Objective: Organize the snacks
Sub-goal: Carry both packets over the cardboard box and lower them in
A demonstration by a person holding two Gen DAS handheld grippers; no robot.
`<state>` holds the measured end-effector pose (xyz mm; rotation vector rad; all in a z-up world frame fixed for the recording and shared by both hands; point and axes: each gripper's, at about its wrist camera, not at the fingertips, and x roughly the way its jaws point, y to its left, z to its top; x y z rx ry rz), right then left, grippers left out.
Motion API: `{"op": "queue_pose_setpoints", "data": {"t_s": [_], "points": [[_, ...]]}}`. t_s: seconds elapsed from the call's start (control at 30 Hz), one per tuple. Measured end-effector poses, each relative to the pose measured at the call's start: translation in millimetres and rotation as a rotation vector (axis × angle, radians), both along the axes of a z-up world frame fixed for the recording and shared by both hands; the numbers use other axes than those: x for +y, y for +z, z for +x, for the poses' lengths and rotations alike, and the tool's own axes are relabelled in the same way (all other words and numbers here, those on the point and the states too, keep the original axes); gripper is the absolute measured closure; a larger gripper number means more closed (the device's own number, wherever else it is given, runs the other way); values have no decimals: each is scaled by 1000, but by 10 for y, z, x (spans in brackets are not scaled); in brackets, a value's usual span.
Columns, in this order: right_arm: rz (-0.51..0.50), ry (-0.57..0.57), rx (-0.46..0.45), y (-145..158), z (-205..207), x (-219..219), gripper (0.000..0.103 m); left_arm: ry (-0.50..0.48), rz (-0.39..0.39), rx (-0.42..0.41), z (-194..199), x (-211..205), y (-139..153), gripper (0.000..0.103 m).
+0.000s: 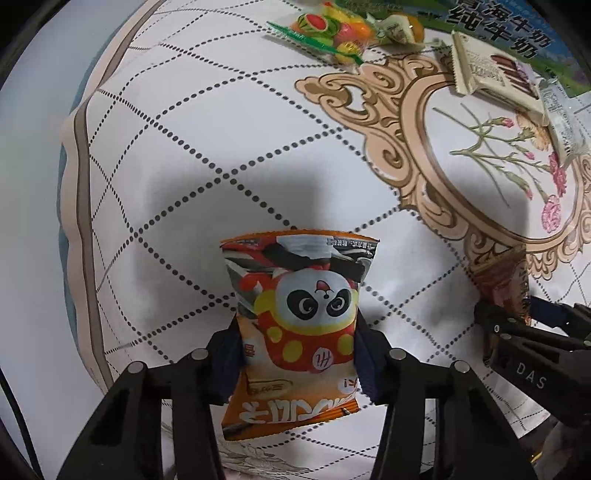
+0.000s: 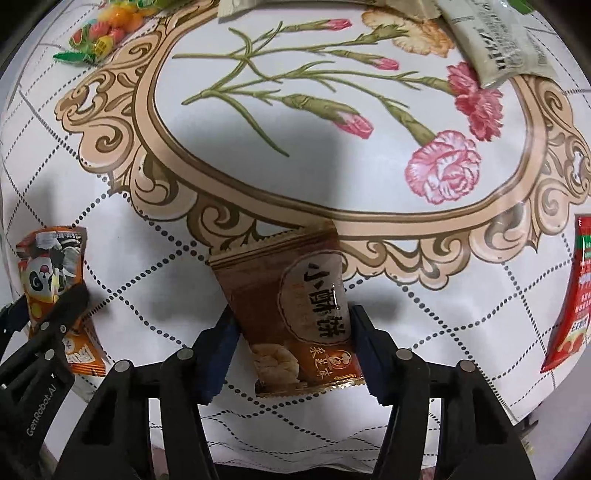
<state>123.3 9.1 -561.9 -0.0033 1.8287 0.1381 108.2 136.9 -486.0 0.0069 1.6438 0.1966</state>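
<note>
My left gripper [image 1: 295, 354] is shut on an orange panda snack packet [image 1: 299, 314], pinched at its sides above the tablecloth. It also shows in the right wrist view [image 2: 48, 280], held by the left gripper [image 2: 51, 314]. My right gripper [image 2: 291, 343] is shut on a brown pastry packet [image 2: 291, 306]. In the left wrist view the right gripper [image 1: 513, 314] holds that brown packet [image 1: 502, 277] at the right.
A fruit candy bag [image 1: 325, 29], a beige chocolate wafer packet [image 1: 491, 74] and a pale sachet [image 1: 565, 122] lie at the far side by a green milk carton [image 1: 498, 26]. A red sachet [image 2: 576, 295] lies at right. The table edge [image 1: 74, 184] runs along the left.
</note>
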Motion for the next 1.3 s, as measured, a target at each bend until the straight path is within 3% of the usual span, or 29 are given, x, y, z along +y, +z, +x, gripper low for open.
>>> {"op": "queue_pose_setpoints", "data": {"t_s": [0.23,0.4,0.63,0.77,0.83,1.03,1.3], "points": [[60,-103,-20,362,95,-216,43,4,-47,-54,-20,-90,244,57],[124,-178,-78,762,300,-423,43,3,-117,-141,205,-205,657,57],[200,-249,-258,1763,1005,-882,43,-35,-228,-303,1216,-554,1573,57],[221,-265,-358,2275,1526,-1042,43,-62,-240,-358,1831,-514,2079,57],[208,-273,-400,2440,1851,-1147,43,-71,-224,-375,2099,-510,2190,57],[139,-287,-412,2439,2684,-1359,43,-74,-185,-316,2905,-437,2002,57],[33,-272,-371,1762,3461,-1359,43,-50,-148,-213,3357,-297,1408,57]]}}
